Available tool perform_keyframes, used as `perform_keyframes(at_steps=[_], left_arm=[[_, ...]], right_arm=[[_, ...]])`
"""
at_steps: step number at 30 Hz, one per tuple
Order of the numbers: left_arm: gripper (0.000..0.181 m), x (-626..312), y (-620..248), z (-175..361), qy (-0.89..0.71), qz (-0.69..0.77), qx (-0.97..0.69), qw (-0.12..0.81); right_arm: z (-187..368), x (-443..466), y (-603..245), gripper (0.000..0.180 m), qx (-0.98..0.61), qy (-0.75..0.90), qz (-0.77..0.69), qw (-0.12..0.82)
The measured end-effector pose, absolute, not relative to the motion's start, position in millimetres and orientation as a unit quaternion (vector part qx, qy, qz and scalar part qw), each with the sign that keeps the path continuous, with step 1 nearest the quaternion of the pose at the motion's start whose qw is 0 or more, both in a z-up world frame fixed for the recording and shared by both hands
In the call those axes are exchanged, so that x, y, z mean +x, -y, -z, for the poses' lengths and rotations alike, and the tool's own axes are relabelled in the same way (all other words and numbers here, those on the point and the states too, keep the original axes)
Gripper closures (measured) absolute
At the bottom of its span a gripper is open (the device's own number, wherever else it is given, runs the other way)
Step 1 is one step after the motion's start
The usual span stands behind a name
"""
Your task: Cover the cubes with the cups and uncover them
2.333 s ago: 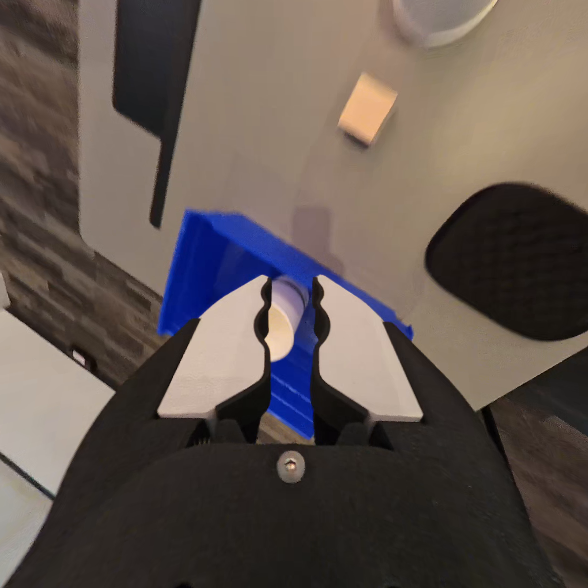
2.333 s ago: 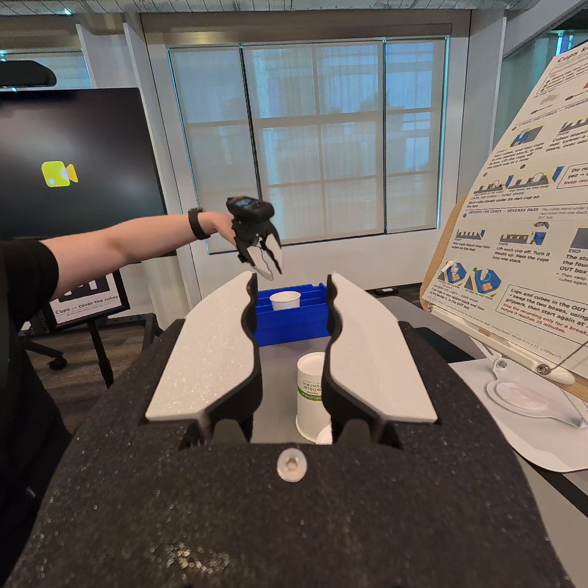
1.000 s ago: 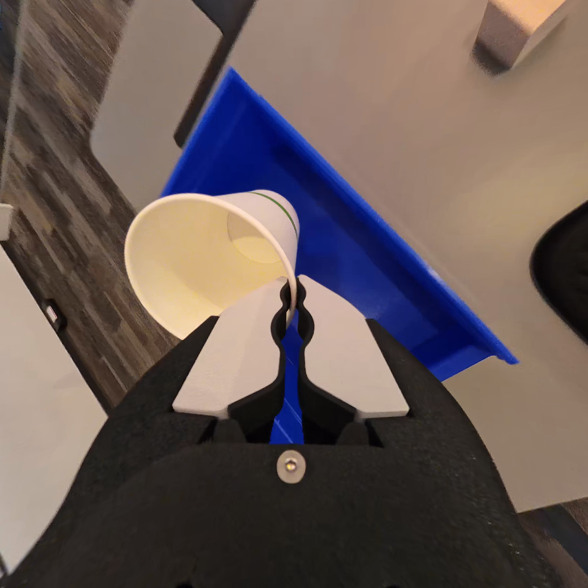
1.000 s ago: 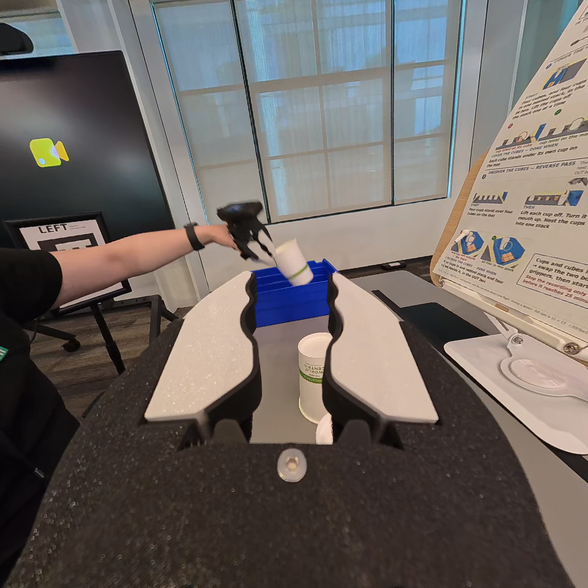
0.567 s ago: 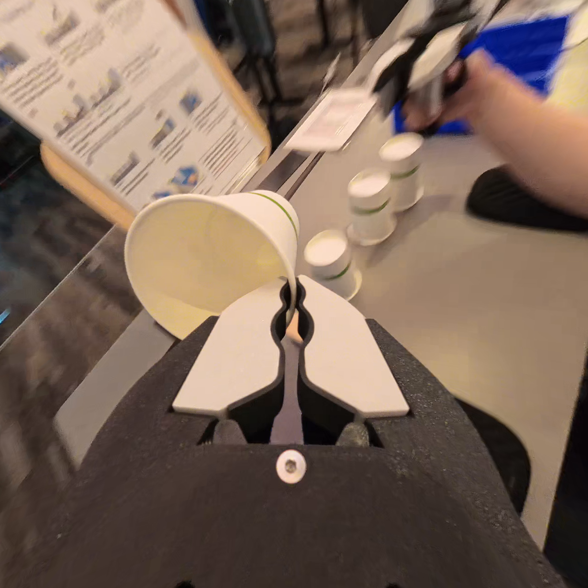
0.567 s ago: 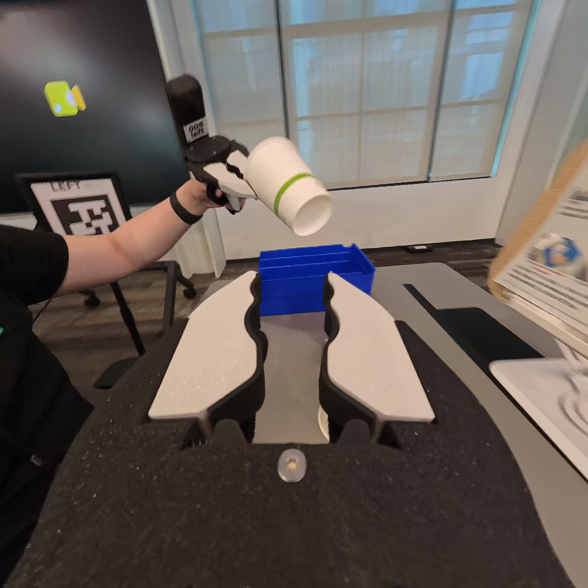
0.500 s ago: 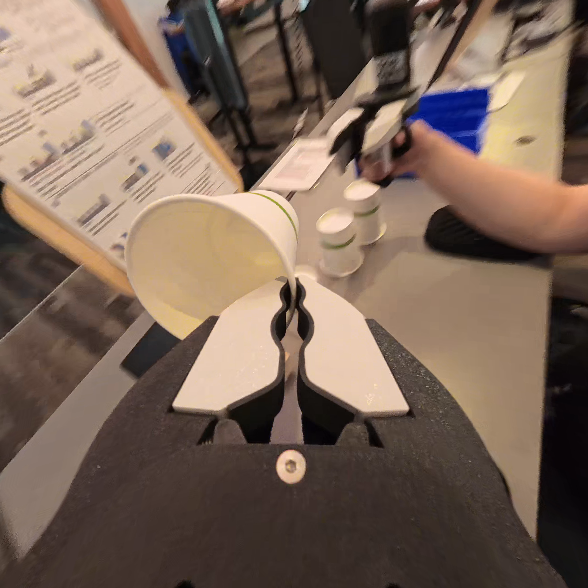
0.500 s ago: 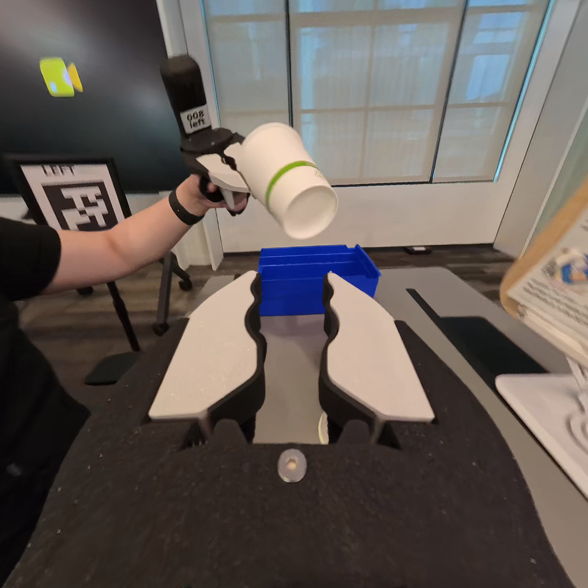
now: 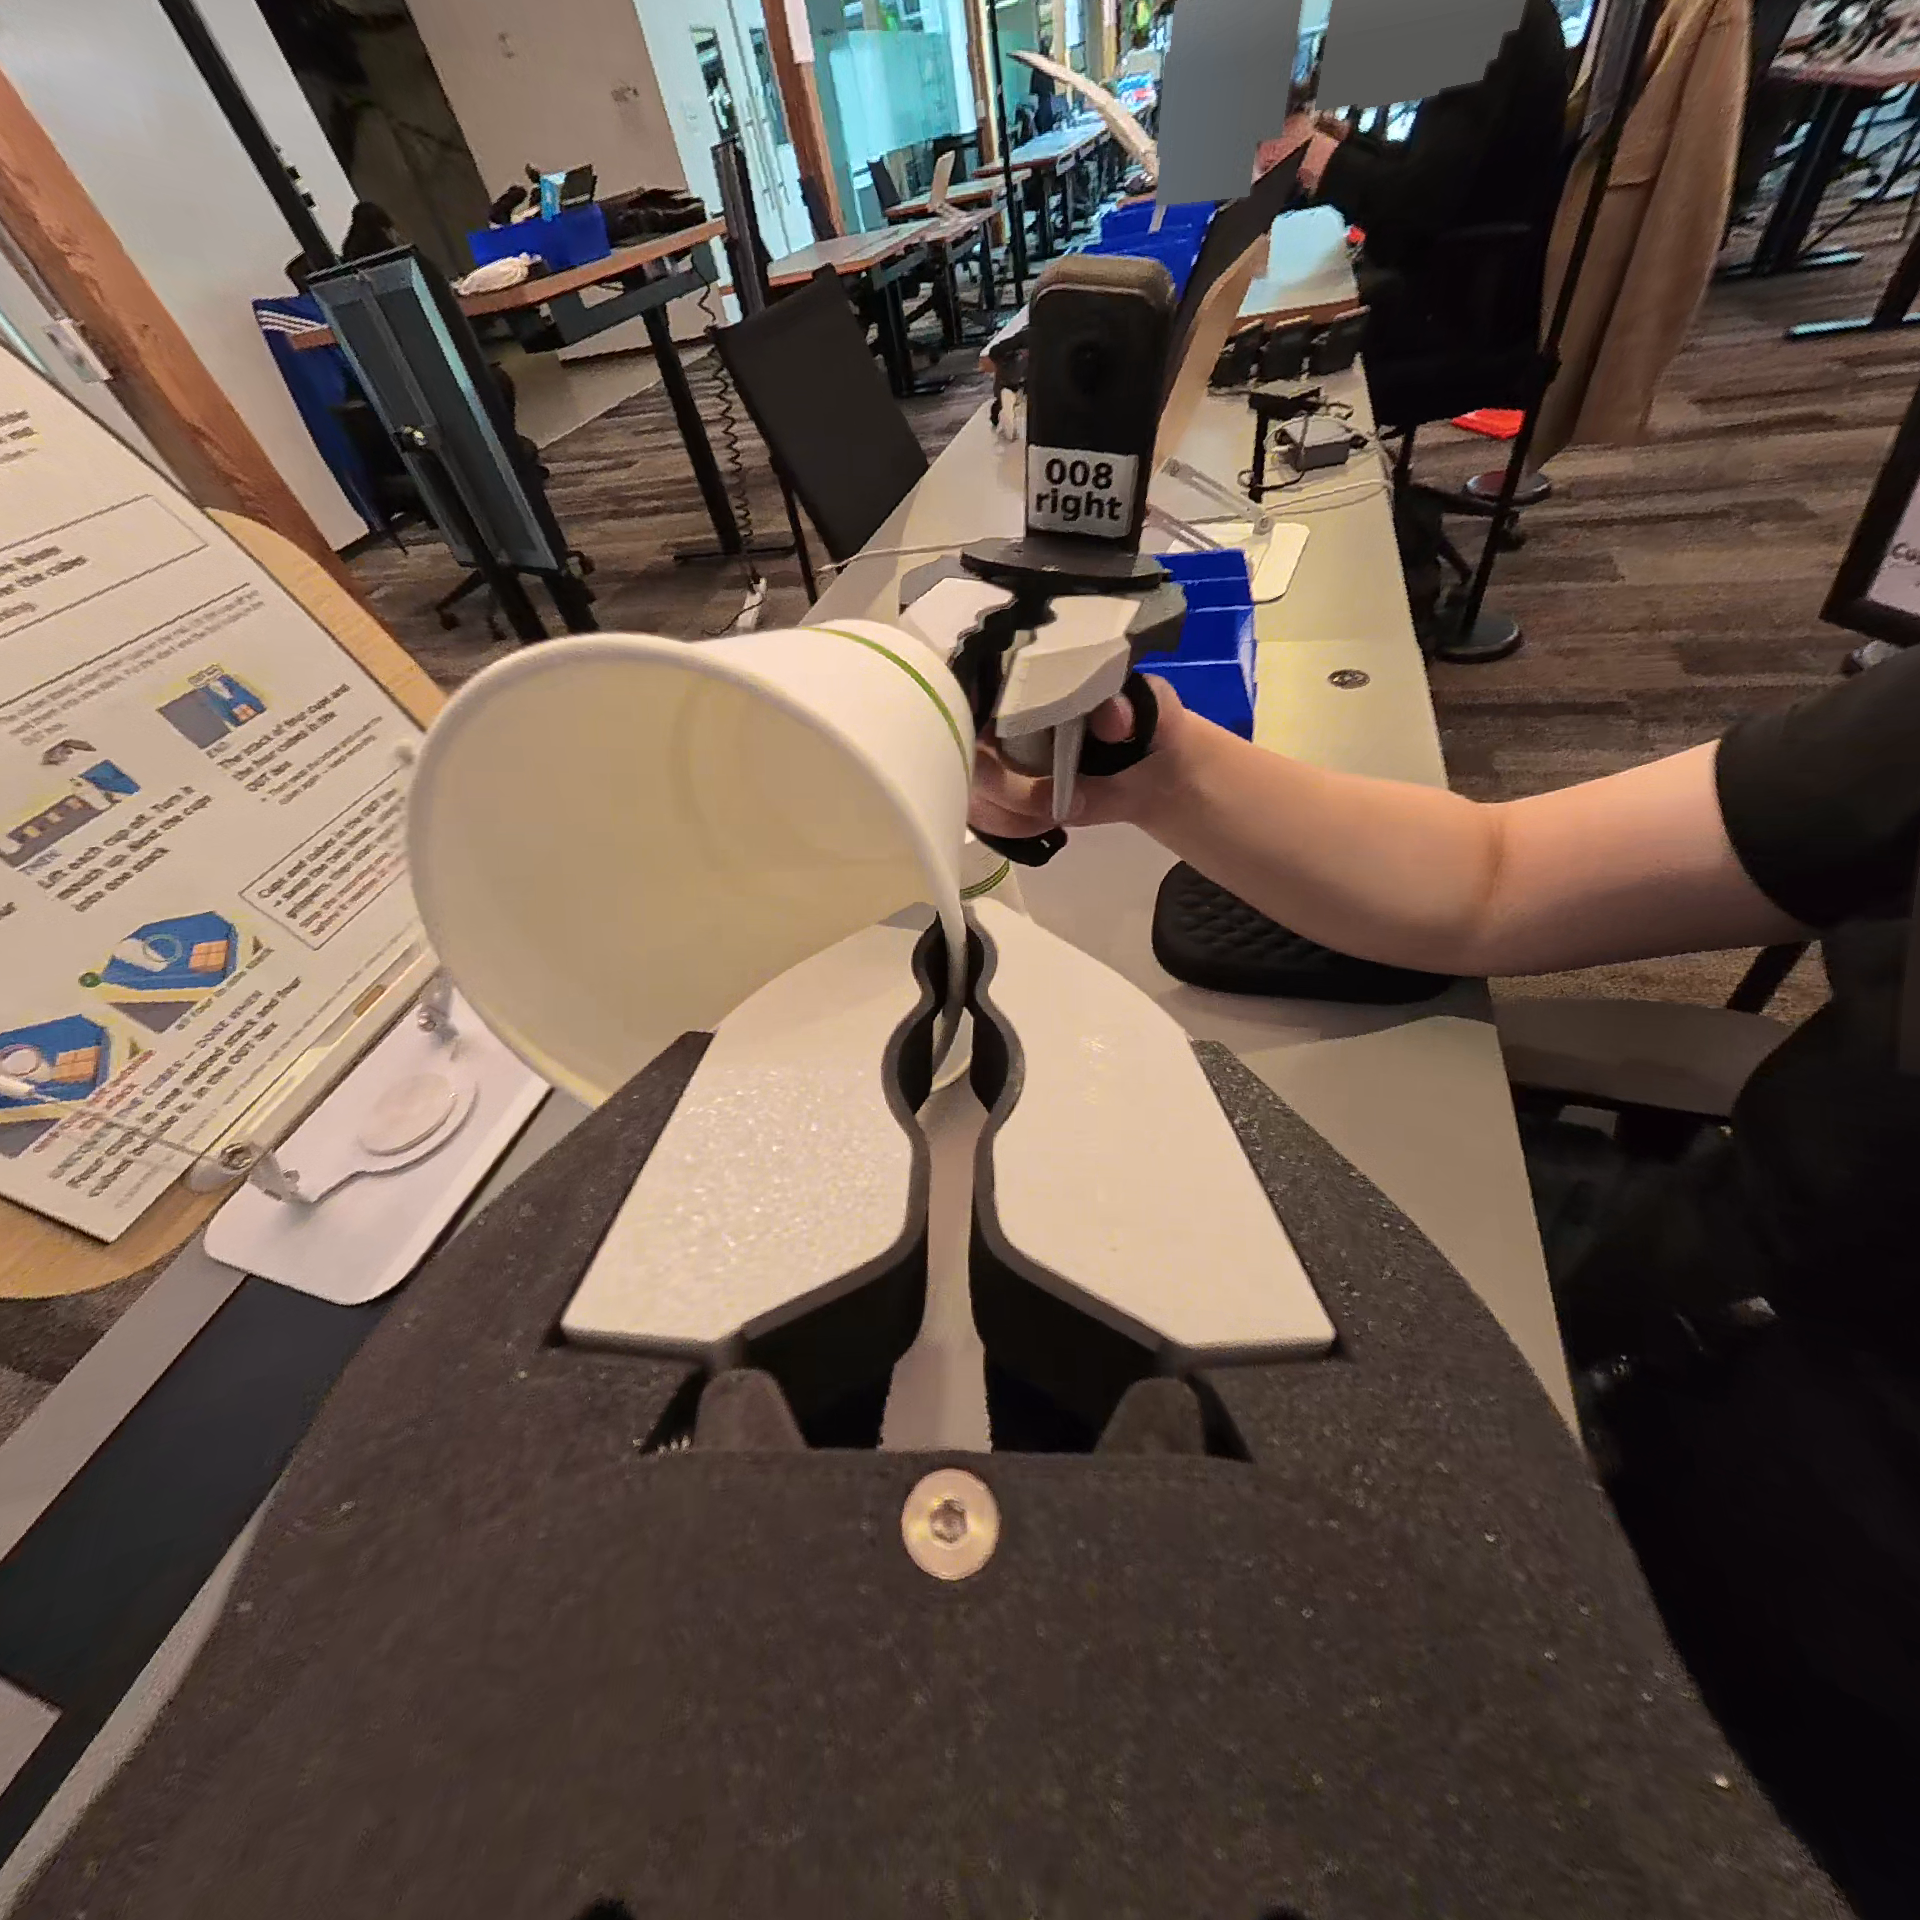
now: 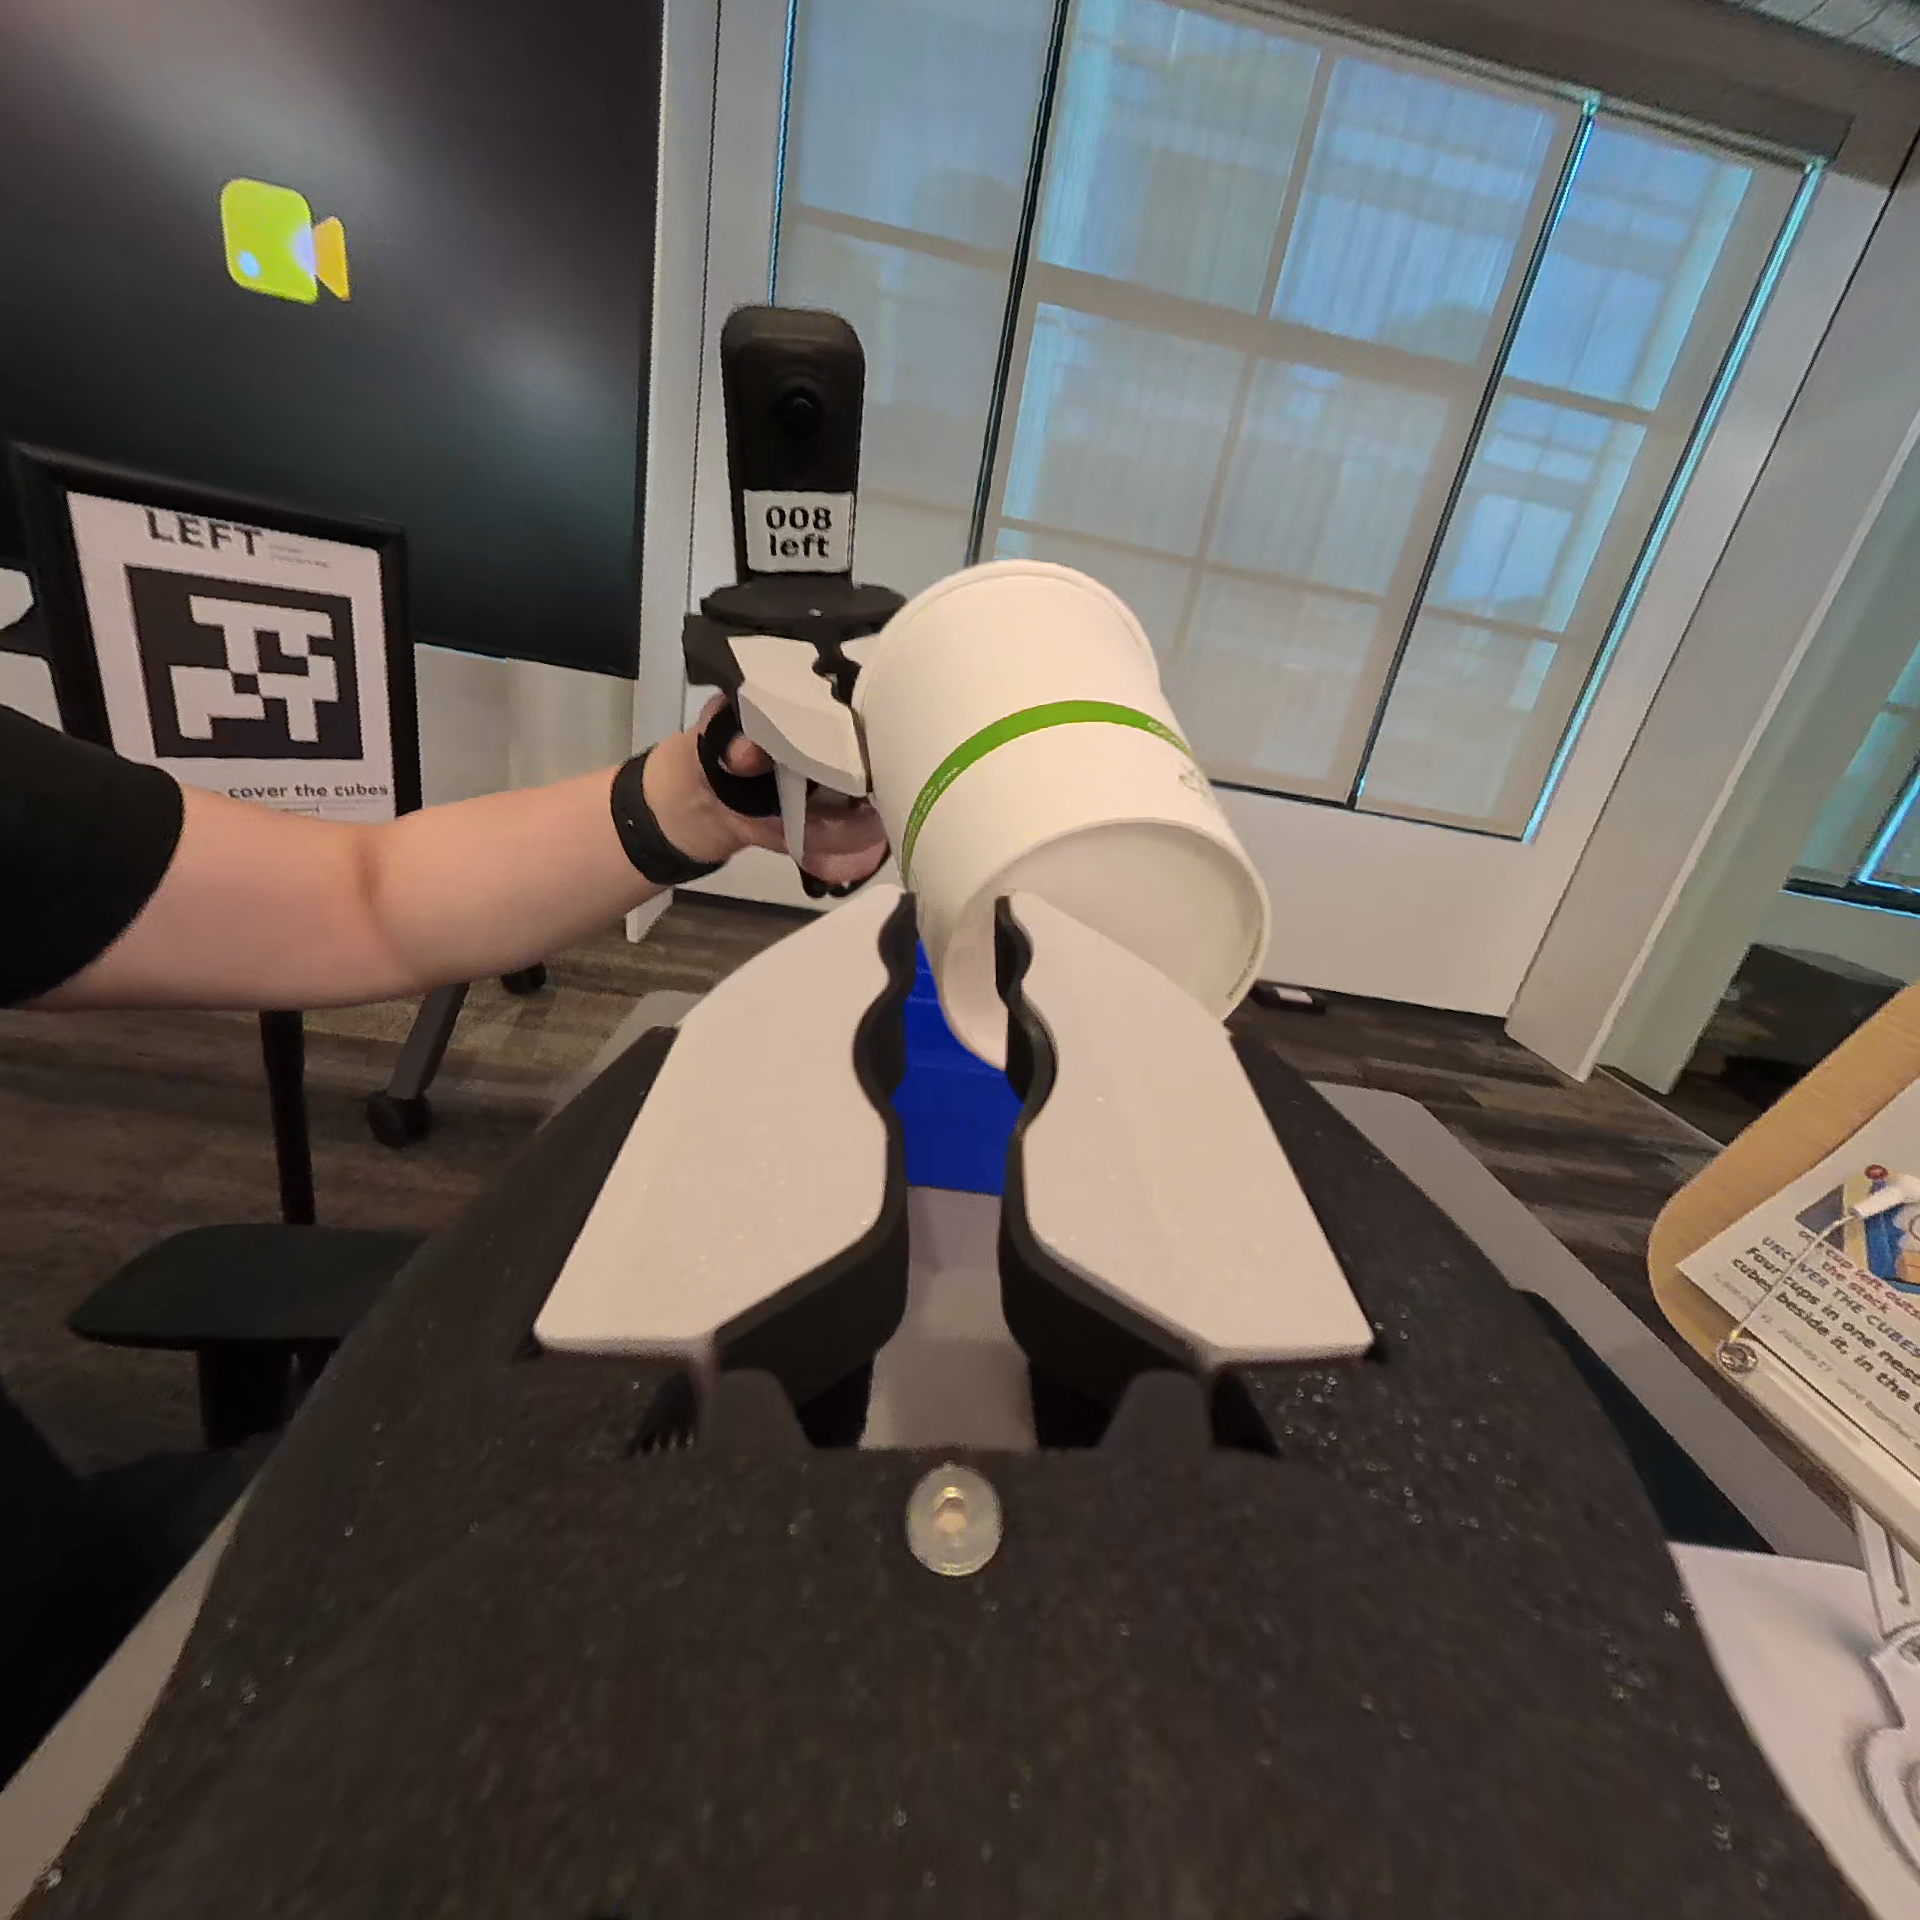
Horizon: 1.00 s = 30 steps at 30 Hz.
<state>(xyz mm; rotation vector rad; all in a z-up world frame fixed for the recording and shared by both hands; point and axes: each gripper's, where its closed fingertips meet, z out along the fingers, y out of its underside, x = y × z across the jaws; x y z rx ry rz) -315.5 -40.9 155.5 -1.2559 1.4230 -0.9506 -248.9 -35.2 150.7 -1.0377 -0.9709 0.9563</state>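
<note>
A white paper cup (image 9: 675, 831) with a green band is held in the air between both grippers, lying on its side. My left gripper (image 9: 956, 935) is shut on the cup's rim, with the mouth facing the left wrist camera. In the right wrist view the cup (image 10: 1039, 779) shows its base. My right gripper (image 10: 951, 935) has its jaws narrowed onto the lower edge of that base. The right gripper also shows in the left wrist view (image 9: 966, 655), behind the cup. Part of another cup (image 9: 982, 878) stands on the table below. No cubes are visible.
A blue bin (image 10: 935, 1122) sits on the grey table (image 9: 1299, 1091) under the cup, and another blue bin (image 9: 1205, 623) sits behind the right hand. A black mat (image 9: 1247, 945) lies under the right forearm. An instruction board (image 9: 156, 883) stands along the table's side.
My left gripper lifted the cup out of the blue bin and swung it towards the right gripper. The right gripper rose to meet it and its jaws narrowed around the cup's base.
</note>
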Motion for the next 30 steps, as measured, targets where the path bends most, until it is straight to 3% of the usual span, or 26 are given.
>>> perform_keyframes(at_steps=[10,25,30], left_arm=[[0.18,-307,41,-149,-0.589,0.378,-0.511,0.499],[0.141,-341,26,-106,-0.554,0.353,-0.564,0.501],[0.142,-394,4,-77,-0.51,0.28,-0.622,0.524]], right_arm=[[-158,-241,41,0.176,-0.44,0.419,-0.466,0.643],[-129,-260,37,0.179,-0.499,0.478,-0.409,0.596],[-117,-269,27,0.179,-0.541,0.507,-0.359,0.567]])
